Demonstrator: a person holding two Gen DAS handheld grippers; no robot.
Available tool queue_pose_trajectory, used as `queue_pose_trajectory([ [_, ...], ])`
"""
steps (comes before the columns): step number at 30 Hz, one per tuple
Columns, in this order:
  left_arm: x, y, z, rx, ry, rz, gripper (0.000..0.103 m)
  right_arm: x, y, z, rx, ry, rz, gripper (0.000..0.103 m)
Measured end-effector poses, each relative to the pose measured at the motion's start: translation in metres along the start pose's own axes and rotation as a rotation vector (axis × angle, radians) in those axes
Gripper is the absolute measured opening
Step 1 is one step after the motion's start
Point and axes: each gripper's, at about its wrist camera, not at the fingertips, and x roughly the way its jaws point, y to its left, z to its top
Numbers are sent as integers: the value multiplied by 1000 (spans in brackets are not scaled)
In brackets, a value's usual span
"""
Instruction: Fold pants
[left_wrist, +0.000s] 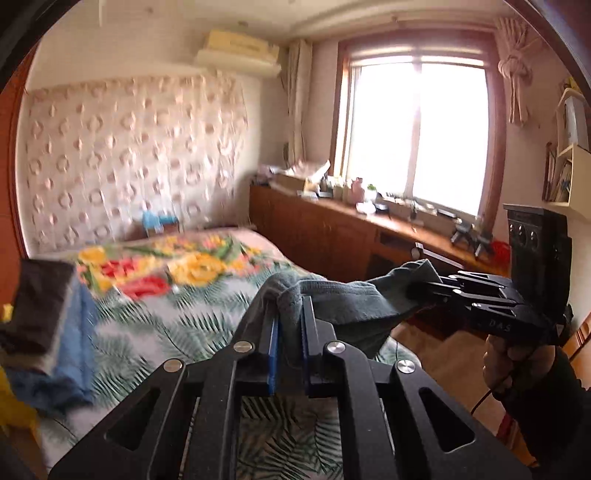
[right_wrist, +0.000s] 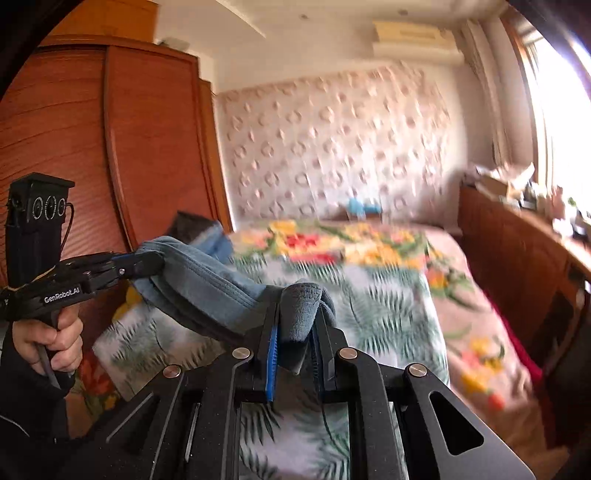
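Note:
Grey-blue pants (left_wrist: 343, 302) hang stretched in the air between my two grippers, above the bed. My left gripper (left_wrist: 290, 295) is shut on one end of the waistband. My right gripper (left_wrist: 424, 286) shows at the right in the left wrist view, shut on the other end. In the right wrist view the pants (right_wrist: 207, 284) run from my right gripper (right_wrist: 299, 299), shut on bunched fabric, to my left gripper (right_wrist: 151, 264) at the left. The rest of the pants hangs below, hidden by the grippers.
A bed with a floral and leaf-print cover (left_wrist: 177, 302) lies below. A stack of folded clothes (left_wrist: 44, 314) sits at the bed's left edge. A wooden wardrobe (right_wrist: 110, 147) stands at the left, and a low wooden cabinet (left_wrist: 332, 229) with clutter runs under the window.

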Motion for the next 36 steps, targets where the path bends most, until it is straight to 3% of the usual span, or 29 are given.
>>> queue_pose_trajectory([
  [7, -10, 24, 16, -10, -48, 77, 10, 0, 20, 24, -58, -56, 33, 15],
  [15, 59, 85, 8, -67, 11, 180, 10, 89, -11, 36, -53, 16, 60, 15],
  [18, 80, 107, 26, -73, 9, 220, 10, 126, -18, 65, -91, 34, 39, 15],
  [21, 78, 125, 55, -109, -48, 224, 10, 146, -18, 98, -108, 0, 14, 15],
  [23, 69, 126, 72, -100, -91, 223, 10, 144, -15, 118, -106, -52, 5, 15],
  [26, 68, 117, 73, -41, -72, 252, 10, 133, -8, 137, -107, -105, 16, 15],
  [29, 71, 118, 54, -34, -27, 248, 10, 132, -1, 126, -132, -84, 15, 15],
  [36, 78, 116, -30, -77, 139, 225, 10, 151, -1, 46, -78, 114, 54, 15],
])
